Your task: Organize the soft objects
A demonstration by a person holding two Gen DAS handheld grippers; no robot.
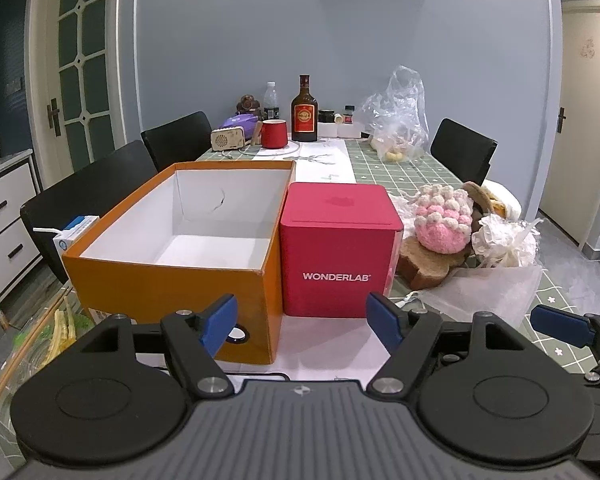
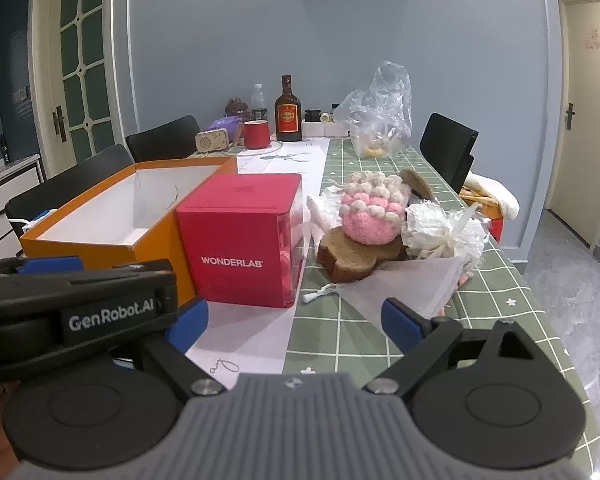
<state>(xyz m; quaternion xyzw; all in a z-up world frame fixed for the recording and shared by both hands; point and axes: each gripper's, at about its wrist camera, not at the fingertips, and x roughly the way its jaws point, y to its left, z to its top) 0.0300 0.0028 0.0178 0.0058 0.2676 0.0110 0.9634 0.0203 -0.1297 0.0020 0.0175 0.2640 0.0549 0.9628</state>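
Orange cardboard fills the left of my view: an open shoe box (image 1: pixel 172 236) with a white inside and nothing in it, standing on the green checked tablecloth (image 2: pixel 340 332). Touching its right wall is a red cube box (image 1: pixel 336 248) marked WONDERLAB. My left gripper (image 1: pixel 302 322) hangs low in front of these two, its blue fingers spread wide with nothing between them. My right gripper (image 2: pixel 294 322) sits just beside it, to the right, fingers likewise spread and holding nothing.

Right of the red box lies the soft pile: a pink and cream crocheted piece (image 2: pixel 370 212) resting on a brown plush slice of toast (image 2: pixel 352 258), with a crinkled white gauze bundle (image 2: pixel 444 232) touching them on the right and a sheer white pouch (image 2: pixel 412 284) spread in front.

At the table's far end stand a dark bottle (image 1: pixel 304 110), a red mug (image 1: pixel 274 134), a small wooden radio (image 1: pixel 228 139) and a clear plastic bag (image 1: pixel 400 116).
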